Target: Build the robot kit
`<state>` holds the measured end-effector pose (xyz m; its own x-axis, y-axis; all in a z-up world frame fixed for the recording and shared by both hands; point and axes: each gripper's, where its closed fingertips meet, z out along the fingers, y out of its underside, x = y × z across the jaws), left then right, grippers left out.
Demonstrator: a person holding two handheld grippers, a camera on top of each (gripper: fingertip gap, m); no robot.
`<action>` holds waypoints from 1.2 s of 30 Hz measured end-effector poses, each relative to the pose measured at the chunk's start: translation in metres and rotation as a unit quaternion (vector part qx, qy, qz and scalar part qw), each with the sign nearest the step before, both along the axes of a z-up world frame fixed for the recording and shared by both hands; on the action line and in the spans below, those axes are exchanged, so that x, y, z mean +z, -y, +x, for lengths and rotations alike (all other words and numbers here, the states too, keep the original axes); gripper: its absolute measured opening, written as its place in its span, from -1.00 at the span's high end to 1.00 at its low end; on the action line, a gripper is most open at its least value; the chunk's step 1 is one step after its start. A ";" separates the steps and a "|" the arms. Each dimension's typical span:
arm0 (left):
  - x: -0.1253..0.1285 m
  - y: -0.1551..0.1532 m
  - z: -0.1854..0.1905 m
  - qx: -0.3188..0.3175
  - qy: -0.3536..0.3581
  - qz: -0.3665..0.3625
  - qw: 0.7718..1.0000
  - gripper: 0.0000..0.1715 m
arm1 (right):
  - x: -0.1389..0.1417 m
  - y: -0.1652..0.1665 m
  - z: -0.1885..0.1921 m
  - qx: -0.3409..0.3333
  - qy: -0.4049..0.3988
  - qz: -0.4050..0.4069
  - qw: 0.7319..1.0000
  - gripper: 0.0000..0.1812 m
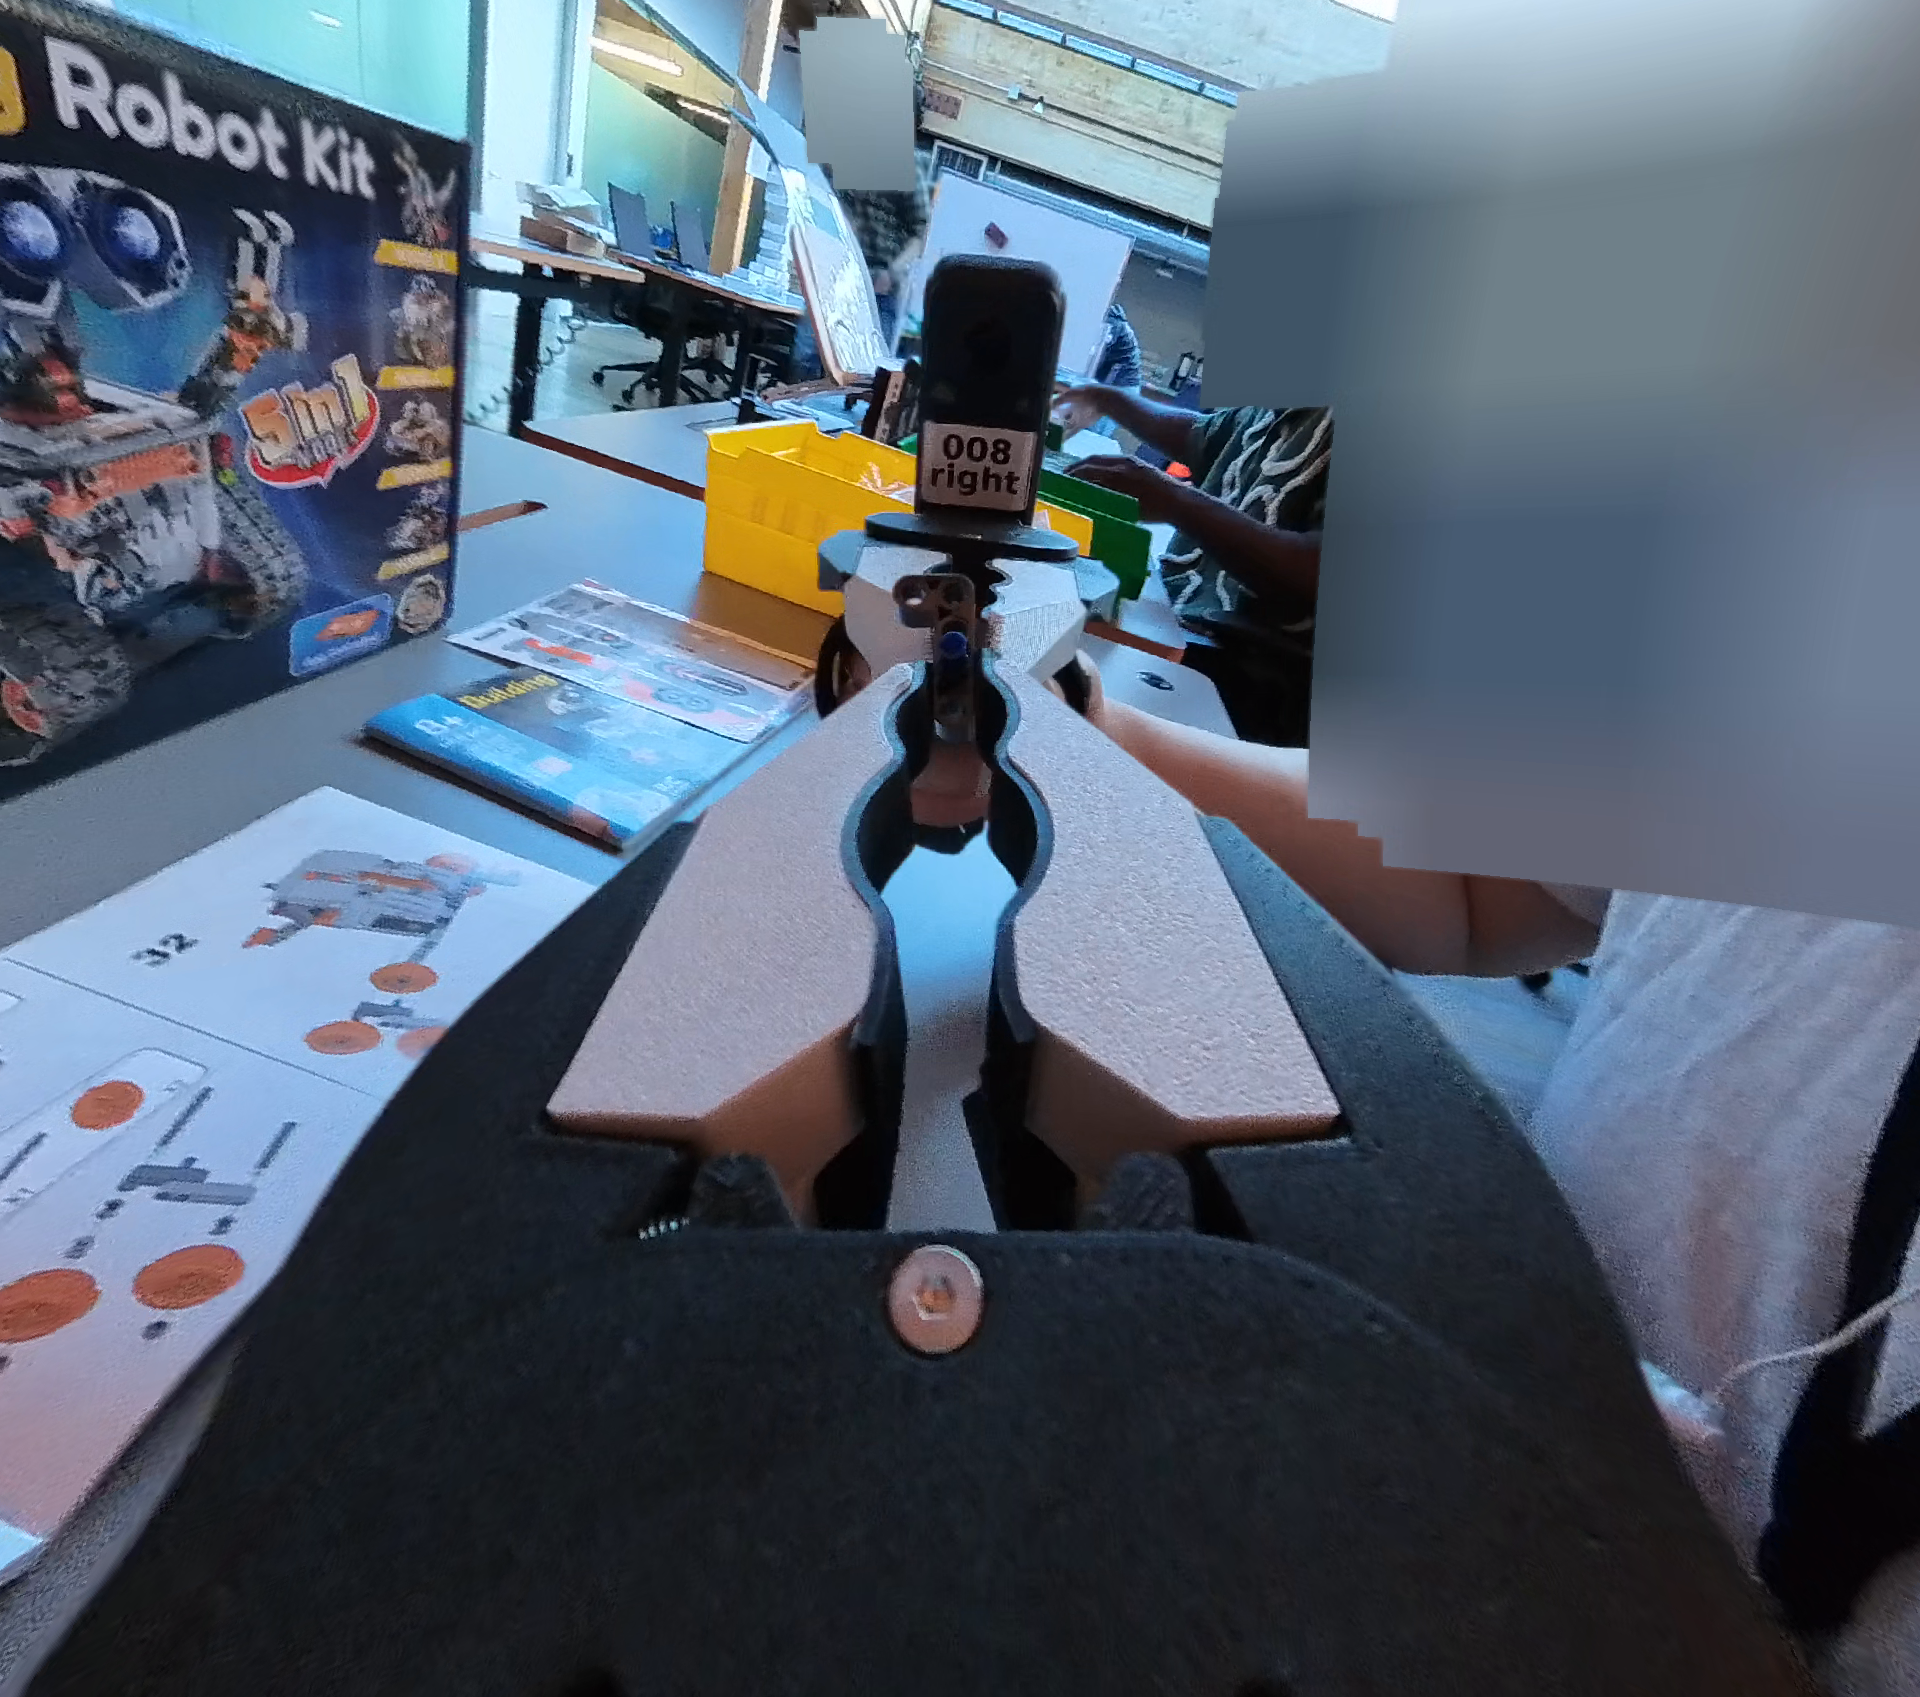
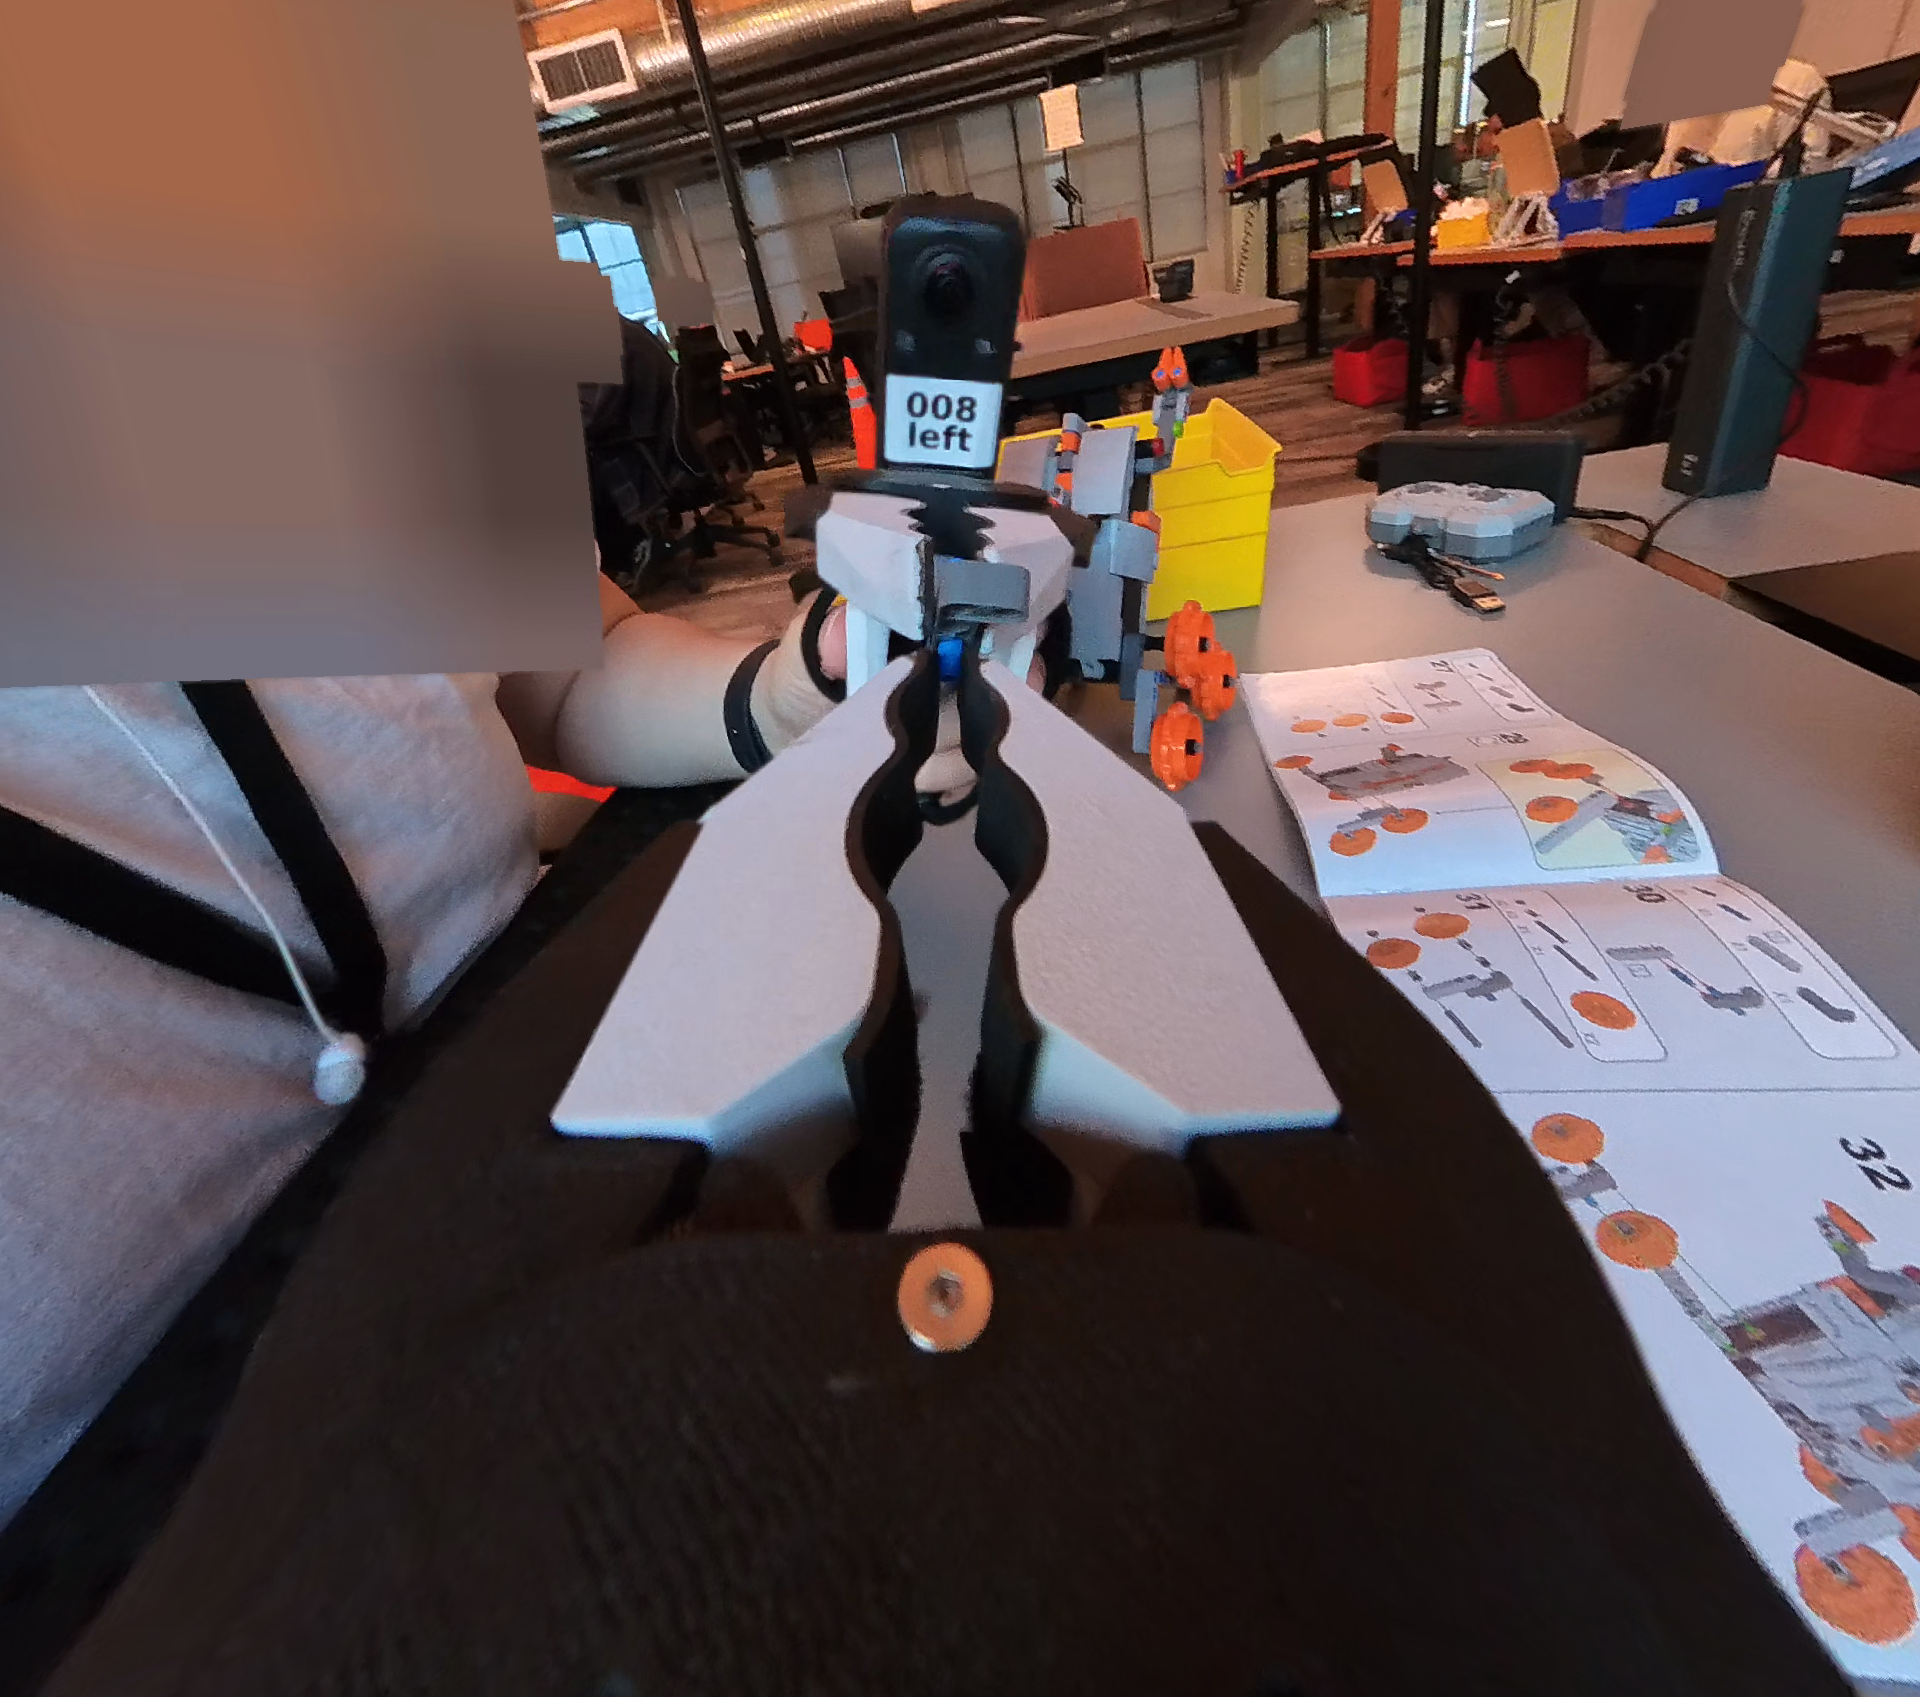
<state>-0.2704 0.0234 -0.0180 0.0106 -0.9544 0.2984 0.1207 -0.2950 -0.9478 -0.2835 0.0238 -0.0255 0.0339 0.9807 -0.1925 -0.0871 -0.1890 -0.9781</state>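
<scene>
My two grippers face each other tip to tip above the grey table [image 2: 1558, 608]. My left gripper [image 1: 943, 683] is shut on the lower end of a small grey beam [image 1: 938, 603] with holes that carries a blue pin [image 1: 949, 642]. My right gripper [image 2: 940, 676] is shut at the blue pin [image 2: 947, 662], right under the grey beam [image 2: 982, 589]. The right gripper also shows head-on in the left wrist view [image 1: 961, 598]. The left gripper shows in the right wrist view [image 2: 961, 598], with a hand behind it.
A half-built grey model with orange wheels [image 2: 1143, 608] stands by a yellow bin [image 2: 1216, 504]. An open instruction booklet [image 2: 1558, 972] lies on the table, with a kit box [image 1: 208, 400], more booklets [image 1: 582, 743], a grey controller [image 2: 1455, 520] and a green bin [image 1: 1107, 530].
</scene>
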 end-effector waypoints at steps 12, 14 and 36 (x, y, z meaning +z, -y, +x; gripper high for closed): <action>0.001 -0.002 -0.001 0.001 0.006 -0.019 1.000 0.95 | 0.000 -0.001 0.000 -0.006 0.003 0.000 1.000 0.96; -0.002 -0.004 0.000 -0.007 0.007 -0.037 0.999 0.95 | -0.003 -0.004 0.001 -0.011 0.007 -0.012 1.000 0.96; -0.008 -0.031 -0.011 0.020 0.053 -0.148 0.987 0.95 | -0.003 -0.033 -0.002 -0.012 -0.104 -0.212 0.972 0.97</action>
<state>-0.2814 0.0541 -0.0257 0.0005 -0.8248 0.5655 0.2314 -0.5500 -0.8025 -0.2856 0.0569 -0.0283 -0.0271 0.8117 -0.5835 -0.2836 -0.5660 -0.7741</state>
